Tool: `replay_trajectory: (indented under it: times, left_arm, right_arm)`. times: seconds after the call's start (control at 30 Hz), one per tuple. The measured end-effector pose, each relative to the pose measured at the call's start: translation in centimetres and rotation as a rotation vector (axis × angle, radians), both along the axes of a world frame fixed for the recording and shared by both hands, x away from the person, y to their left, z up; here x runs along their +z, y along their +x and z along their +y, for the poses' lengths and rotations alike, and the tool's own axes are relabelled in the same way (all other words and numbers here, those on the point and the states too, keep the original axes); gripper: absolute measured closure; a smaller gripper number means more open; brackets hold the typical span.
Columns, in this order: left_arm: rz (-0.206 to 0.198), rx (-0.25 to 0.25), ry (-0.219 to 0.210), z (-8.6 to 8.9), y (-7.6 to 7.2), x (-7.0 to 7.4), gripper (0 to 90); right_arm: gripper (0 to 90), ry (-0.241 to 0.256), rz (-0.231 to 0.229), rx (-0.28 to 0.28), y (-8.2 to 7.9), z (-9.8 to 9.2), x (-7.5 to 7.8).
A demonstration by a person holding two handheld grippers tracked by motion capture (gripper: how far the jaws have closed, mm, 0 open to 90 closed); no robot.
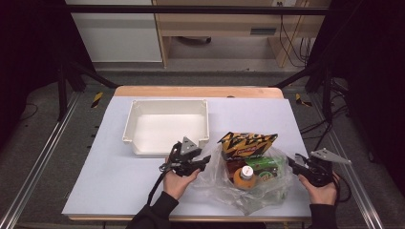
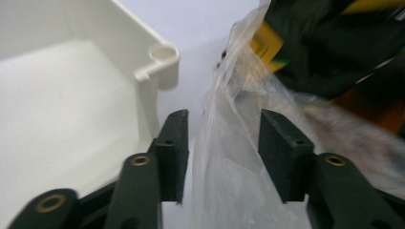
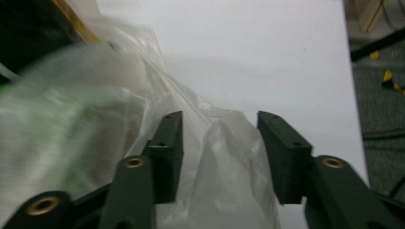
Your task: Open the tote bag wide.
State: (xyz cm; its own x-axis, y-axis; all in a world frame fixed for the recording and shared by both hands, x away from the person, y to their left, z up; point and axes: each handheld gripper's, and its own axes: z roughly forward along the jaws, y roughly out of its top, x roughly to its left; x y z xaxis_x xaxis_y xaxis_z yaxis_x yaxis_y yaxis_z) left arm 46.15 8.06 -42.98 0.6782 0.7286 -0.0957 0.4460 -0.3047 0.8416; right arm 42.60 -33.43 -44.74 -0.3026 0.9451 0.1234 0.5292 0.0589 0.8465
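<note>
Groceries sit bundled in a clear plastic bag at the near right of my white table: an orange-and-black snack bag standing at the far side, a green packet and an orange bottle with a pale cap. I hold my left gripper at the bag's left edge and my right gripper at its right edge. Both pairs of jaws are spread wide, each with a loose fold of film between them but not yet pinched. An empty white bin stands just to the far left of the bag, its corner close beside my left jaw. I judge the risks this way: closing on too thin a fold could let the slippery film slide free or tear, pulling the sides unevenly could tip the bottle or topple the snack bag, and my left jaw could knock the bin.
</note>
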Motion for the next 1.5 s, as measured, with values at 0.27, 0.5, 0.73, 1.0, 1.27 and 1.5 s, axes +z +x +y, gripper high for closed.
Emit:
replay_trajectory:
  times: [0.27,0.5,0.73,1.0,1.27,1.5]
  left_arm:
    - [-0.080,-0.019,-0.061,2.3,-3.0,3.9,46.8]
    - [-0.093,-0.053,-0.025,2.5,-5.2,4.4,45.9]
    - [-0.037,-0.058,0.010,1.2,-3.9,2.1,64.7]
    - [-0.022,-0.054,0.040,-0.9,-2.0,0.3,85.0]
    - [0.027,-0.029,0.119,-2.4,-0.1,-2.5,89.5]
    - [0.050,-0.030,0.149,-2.6,0.2,-3.7,89.2]
  right_arm:
    - [39.4,0.055,-0.182,0.031,-3.4,0.1,4.6]
    - [40.6,0.028,-0.180,0.126,-4.8,2.6,5.6]
    - [49.0,-0.023,-0.072,0.161,-3.8,4.0,3.1]
    - [83.9,0.010,-0.062,0.127,-4.4,2.5,2.4]
    - [84.9,-0.003,0.018,0.049,-3.1,1.7,0.0]
    - [80.4,-0.056,0.167,0.047,-2.0,1.8,-2.6]
